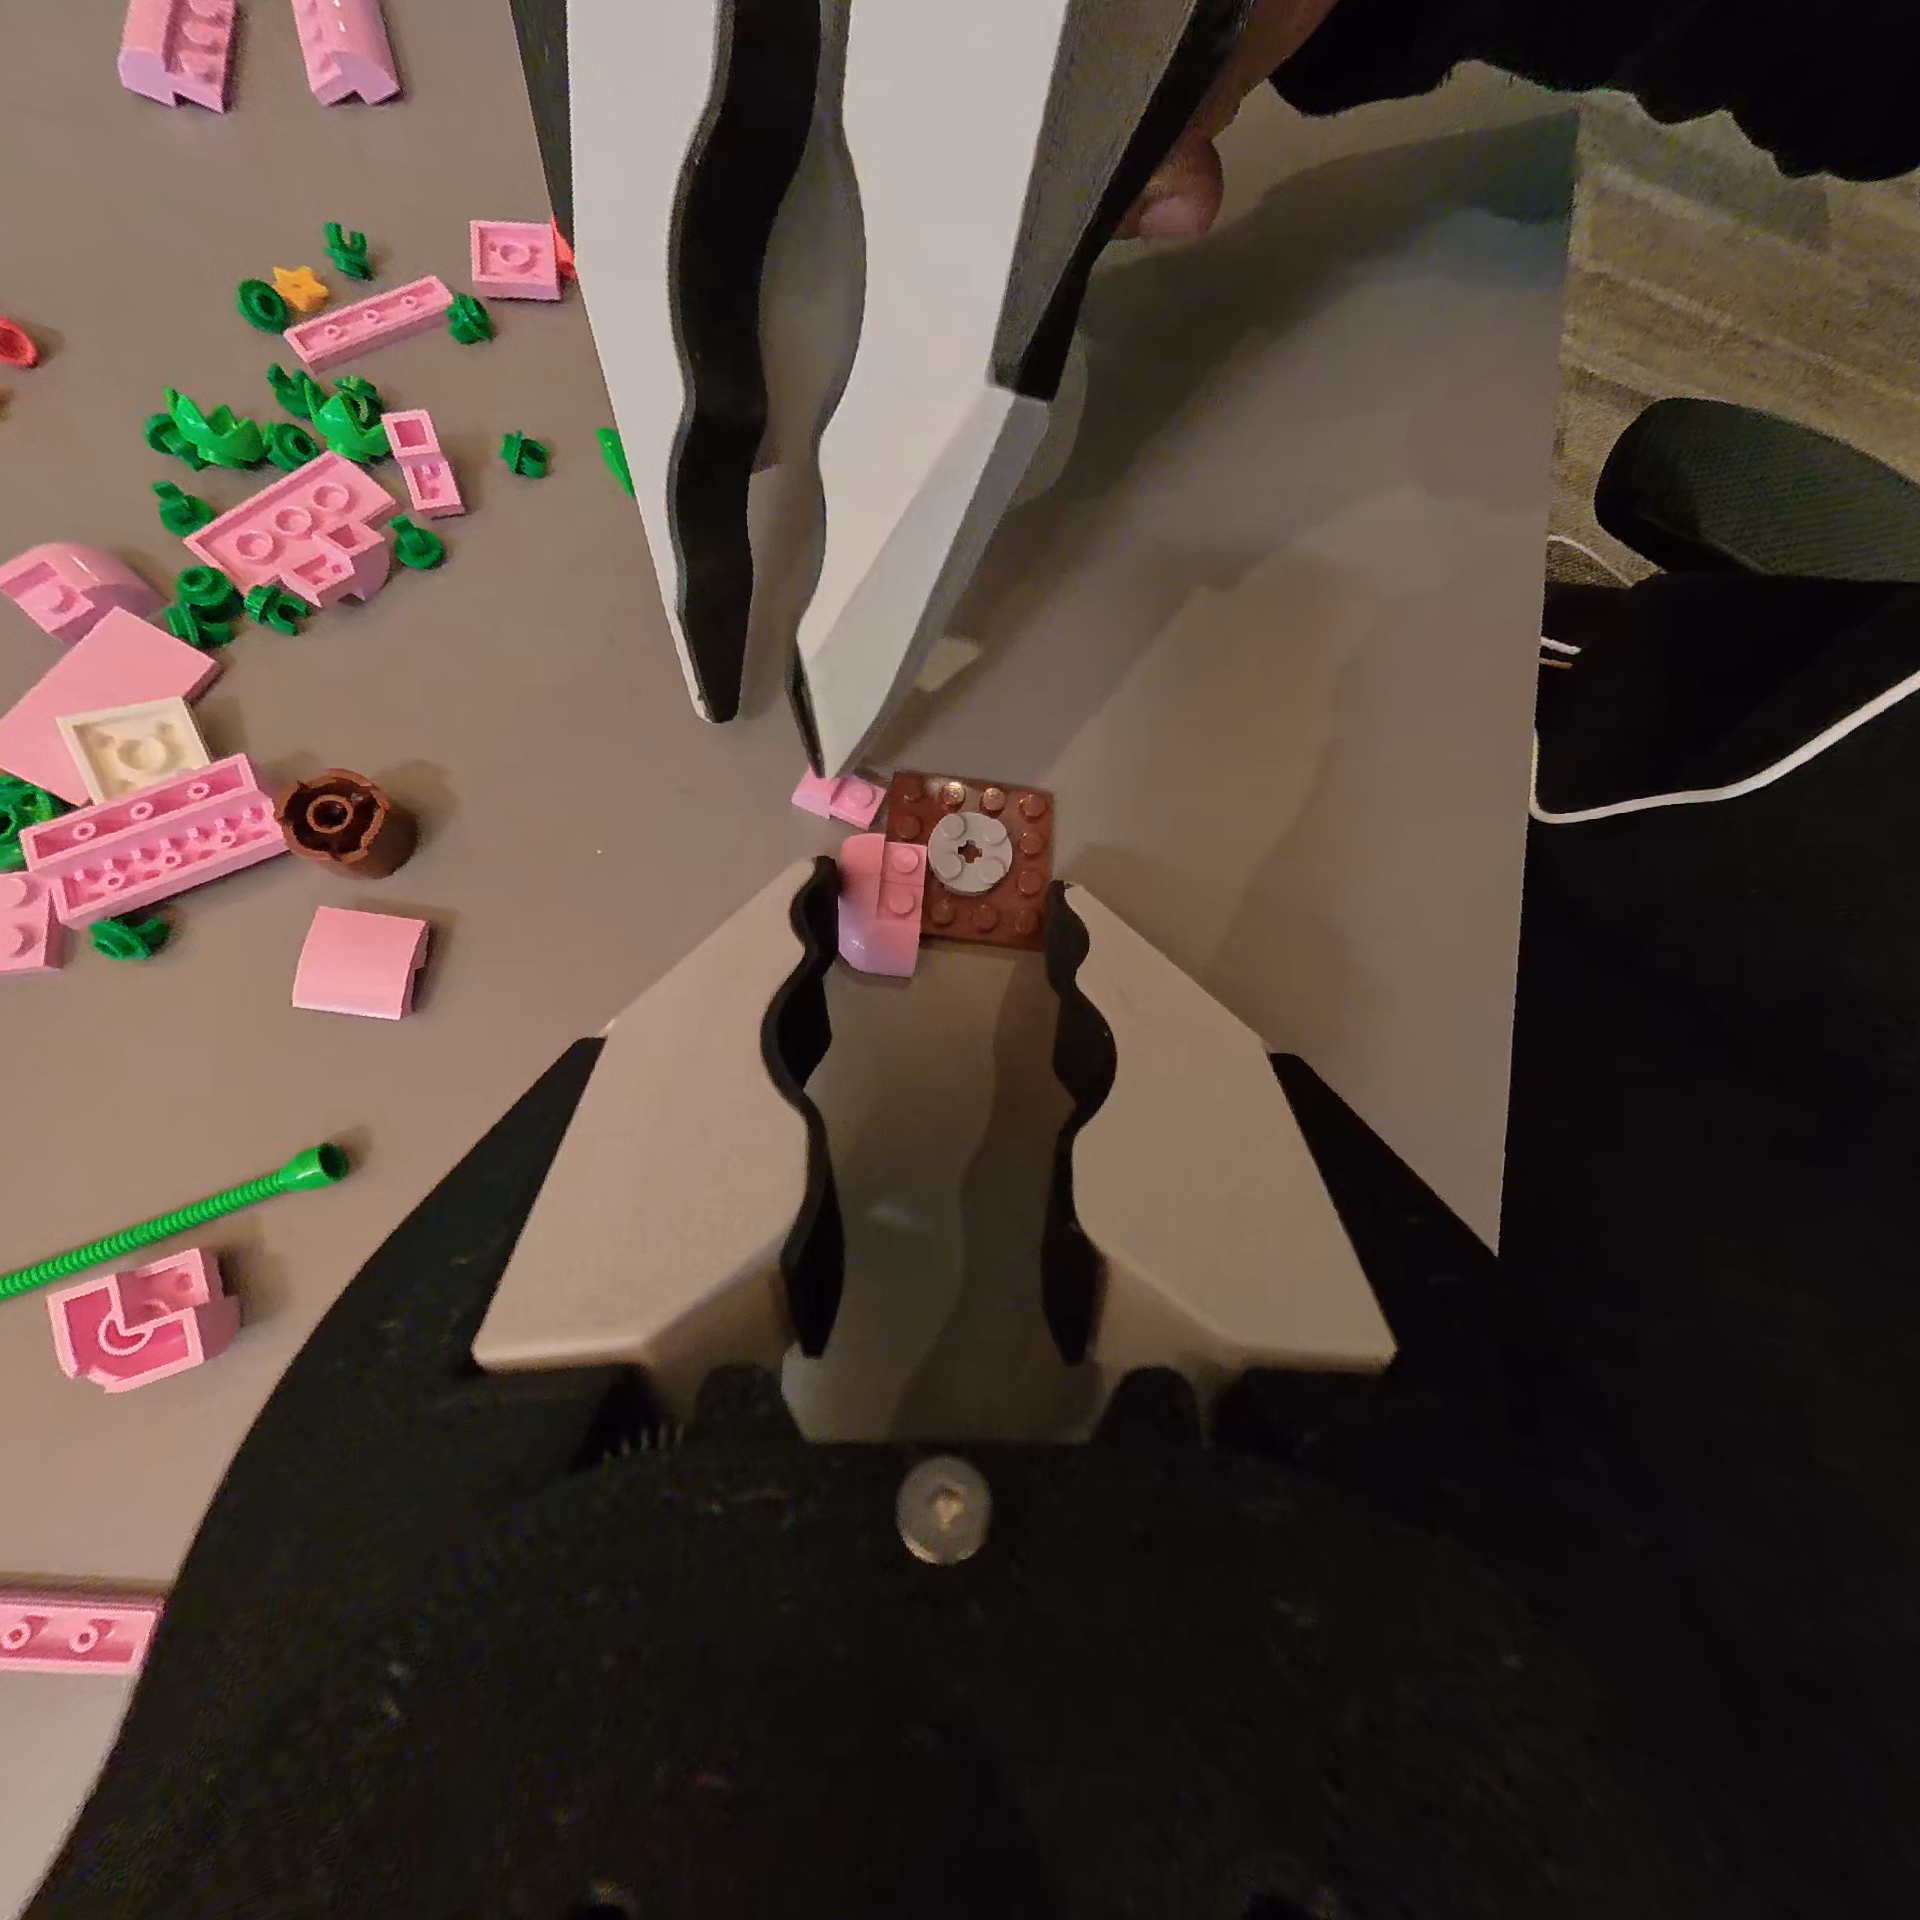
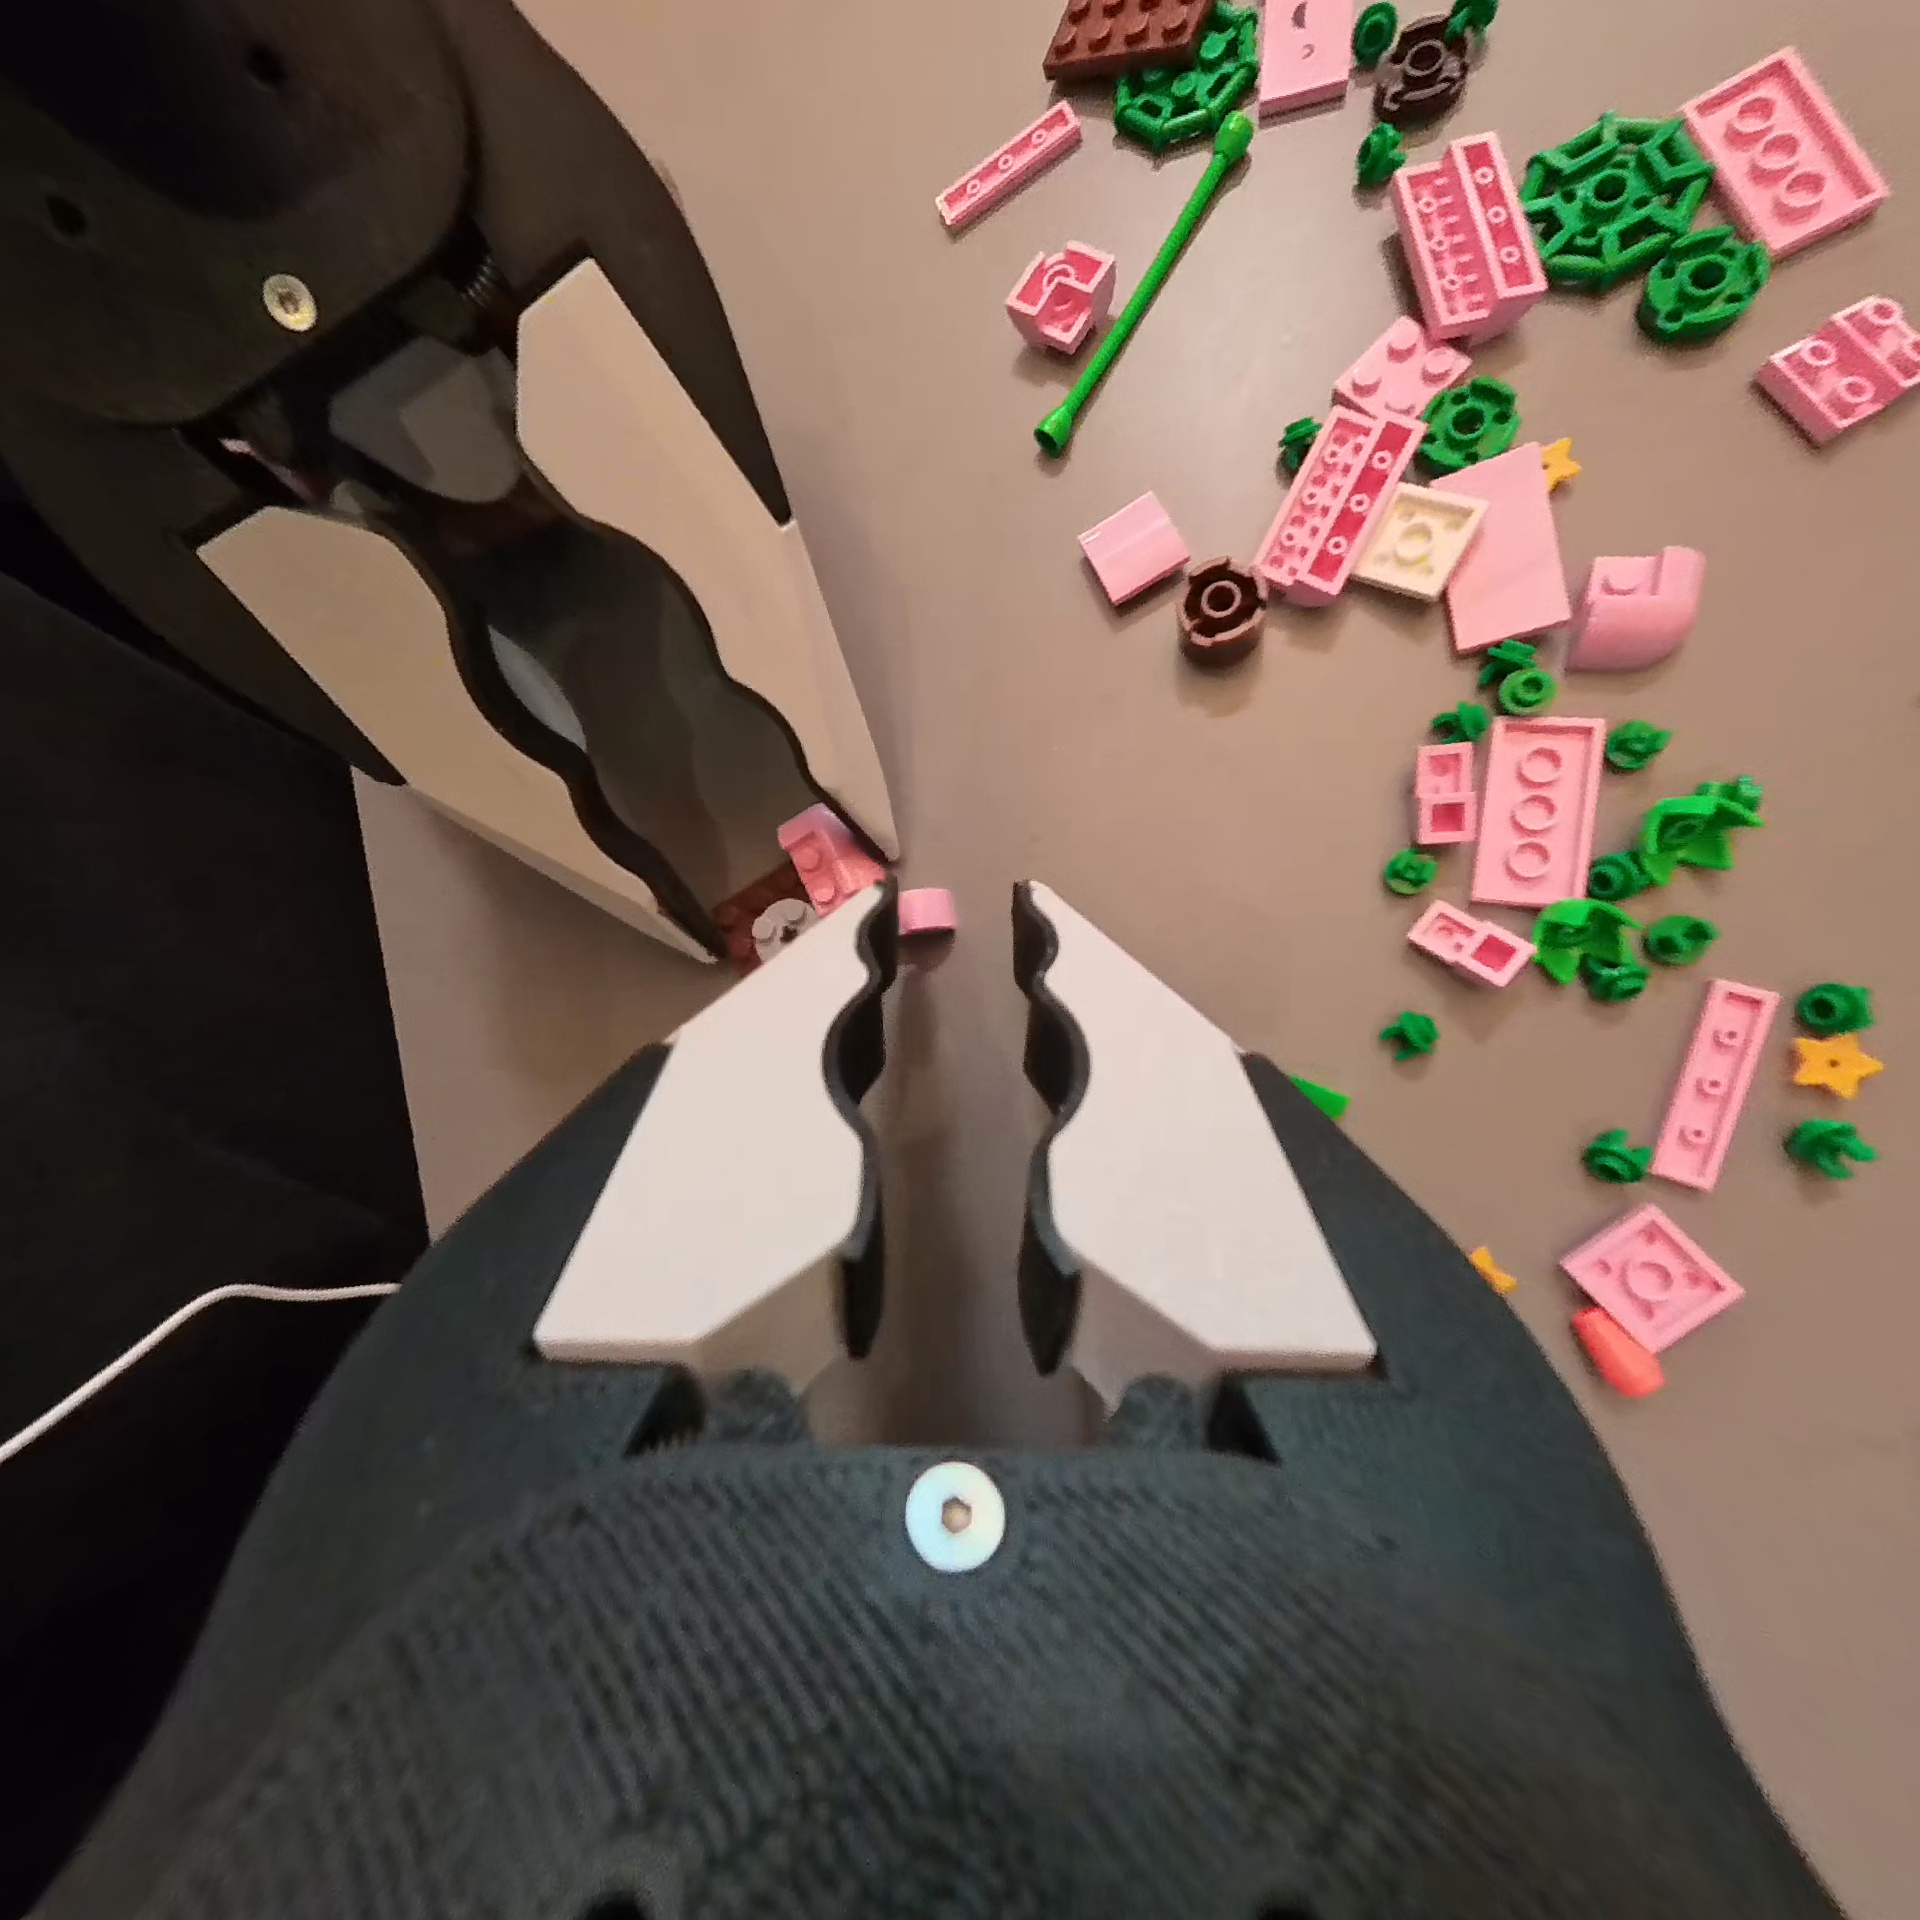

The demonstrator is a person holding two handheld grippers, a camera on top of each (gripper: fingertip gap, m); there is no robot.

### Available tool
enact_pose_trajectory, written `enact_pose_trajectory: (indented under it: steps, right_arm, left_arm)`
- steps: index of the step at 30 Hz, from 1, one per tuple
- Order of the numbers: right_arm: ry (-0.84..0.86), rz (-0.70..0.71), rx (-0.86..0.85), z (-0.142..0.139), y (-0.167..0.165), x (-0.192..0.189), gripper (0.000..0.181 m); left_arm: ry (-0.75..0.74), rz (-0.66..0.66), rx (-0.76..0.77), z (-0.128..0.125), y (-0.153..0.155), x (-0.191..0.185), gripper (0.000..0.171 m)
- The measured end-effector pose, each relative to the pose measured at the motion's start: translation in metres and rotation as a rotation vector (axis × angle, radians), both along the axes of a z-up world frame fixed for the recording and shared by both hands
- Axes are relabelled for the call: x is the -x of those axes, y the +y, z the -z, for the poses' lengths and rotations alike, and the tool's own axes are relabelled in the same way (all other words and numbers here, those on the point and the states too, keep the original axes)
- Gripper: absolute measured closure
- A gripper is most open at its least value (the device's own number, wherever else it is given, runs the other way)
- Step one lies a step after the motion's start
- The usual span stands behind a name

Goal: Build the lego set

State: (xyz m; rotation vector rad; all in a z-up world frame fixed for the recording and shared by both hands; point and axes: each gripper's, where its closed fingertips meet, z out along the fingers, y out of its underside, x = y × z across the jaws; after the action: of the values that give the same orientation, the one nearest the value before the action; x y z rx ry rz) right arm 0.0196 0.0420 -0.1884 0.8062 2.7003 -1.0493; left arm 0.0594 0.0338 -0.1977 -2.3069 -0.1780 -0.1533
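Two views disagree: your left gripper (image 1: 940, 894) fingers clamp the brown plate (image 1: 977, 862), half-hidden at 9 o'clock from the right gripper (image 2: 954, 899), whose fingers gape narrowly, empty, around a small pink piece (image 2: 925, 914).

An office-like or home desk setting was suggested. A plain grey tabletop (image 1: 582, 1018) was seen beneath the gripper, with loose pink, green and brown toy bricks (image 2: 1527, 810) scattered across it to one side. Beyond the table edge, off to the far right of the left wrist view, a speckled carpet (image 1: 1704, 301) was shown, along with a black mesh chair (image 1: 1766, 488) and a thin white cable (image 1: 1714, 769).
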Motion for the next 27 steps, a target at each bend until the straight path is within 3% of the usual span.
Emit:
enact_pose_trajectory:
  steps: [27]
  right_arm:
    - [0.075, 0.004, -0.052, -0.0028, 0.0017, -0.0056, 0.163]
  left_arm:
    - [-0.001, 0.001, 0.000, 0.0002, 0.0000, -0.0003, 0.134]
